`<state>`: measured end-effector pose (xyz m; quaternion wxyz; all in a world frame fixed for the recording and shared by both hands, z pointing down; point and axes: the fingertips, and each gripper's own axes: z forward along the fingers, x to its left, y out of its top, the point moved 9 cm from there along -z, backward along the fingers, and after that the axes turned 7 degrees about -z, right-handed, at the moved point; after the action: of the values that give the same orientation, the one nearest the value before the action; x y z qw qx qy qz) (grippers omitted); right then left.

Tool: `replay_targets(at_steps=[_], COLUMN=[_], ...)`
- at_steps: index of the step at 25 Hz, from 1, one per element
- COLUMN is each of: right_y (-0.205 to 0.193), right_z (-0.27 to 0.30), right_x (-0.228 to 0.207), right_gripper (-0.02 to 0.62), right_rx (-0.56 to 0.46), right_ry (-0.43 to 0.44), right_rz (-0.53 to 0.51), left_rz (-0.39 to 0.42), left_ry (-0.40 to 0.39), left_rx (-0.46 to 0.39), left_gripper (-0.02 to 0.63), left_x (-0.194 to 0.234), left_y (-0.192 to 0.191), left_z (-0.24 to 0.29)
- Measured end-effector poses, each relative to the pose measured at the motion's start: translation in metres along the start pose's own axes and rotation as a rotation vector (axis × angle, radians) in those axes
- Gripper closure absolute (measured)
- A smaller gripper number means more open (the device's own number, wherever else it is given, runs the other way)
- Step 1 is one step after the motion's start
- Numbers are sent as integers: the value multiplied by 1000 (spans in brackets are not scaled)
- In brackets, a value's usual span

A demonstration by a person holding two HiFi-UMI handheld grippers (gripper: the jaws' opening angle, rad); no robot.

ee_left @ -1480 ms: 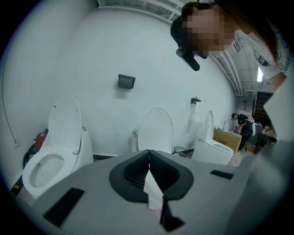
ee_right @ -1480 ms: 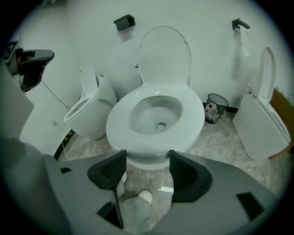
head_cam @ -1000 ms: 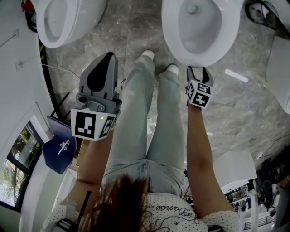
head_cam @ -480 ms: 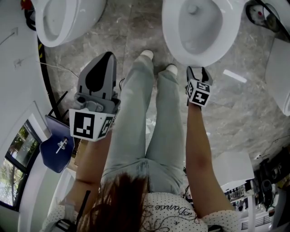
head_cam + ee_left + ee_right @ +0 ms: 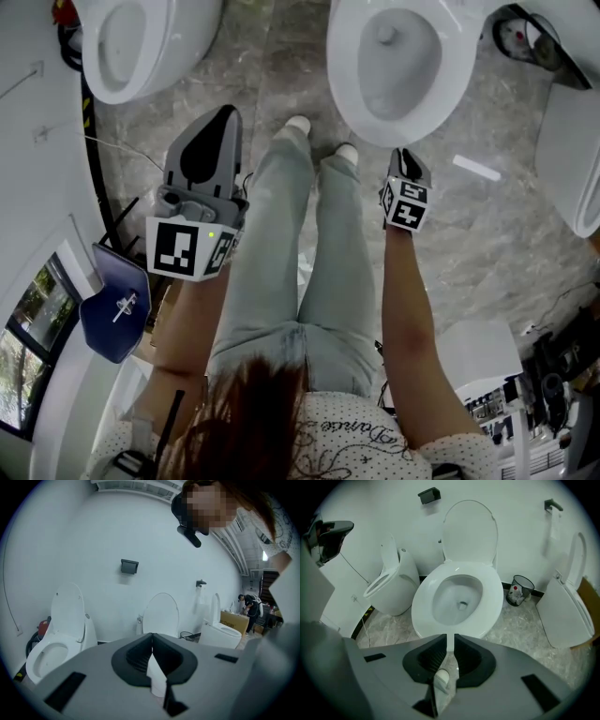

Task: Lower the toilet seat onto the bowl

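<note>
Standing along one wall, three toilets are counted, every lid raised. The middle toilet seat (image 5: 493,603) is seen lying flat on its bowl (image 5: 454,597), with the lid (image 5: 468,531) upright. Two tools are noted. The right tool (image 5: 450,641) is just before the rim, jaws closing on nothing. The left tool (image 5: 151,639) is clenched and empty. One wastebasket (image 5: 519,590) stands beside the bowl.

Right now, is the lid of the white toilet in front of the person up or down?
Up: the white oval lid stands upright behind the open bowl.
</note>
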<state>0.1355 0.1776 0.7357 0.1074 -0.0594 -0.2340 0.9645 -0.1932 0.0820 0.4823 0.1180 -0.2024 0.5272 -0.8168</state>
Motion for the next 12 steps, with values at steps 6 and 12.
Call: replay_targets(at_steps=[6, 12], right_y=[22, 53], right_z=[-24, -56], right_x=[-5, -9], right_gripper=[580, 581], right_rx=[-31, -87], right_ry=[-5, 5], right_rz=[-23, -27], left_rz=[15, 30], left_ry=[5, -9], left_rx=[-38, -92], left_gripper=[601, 601], left_x=[-13, -33], left_y=[30, 69], left_z=[-7, -9])
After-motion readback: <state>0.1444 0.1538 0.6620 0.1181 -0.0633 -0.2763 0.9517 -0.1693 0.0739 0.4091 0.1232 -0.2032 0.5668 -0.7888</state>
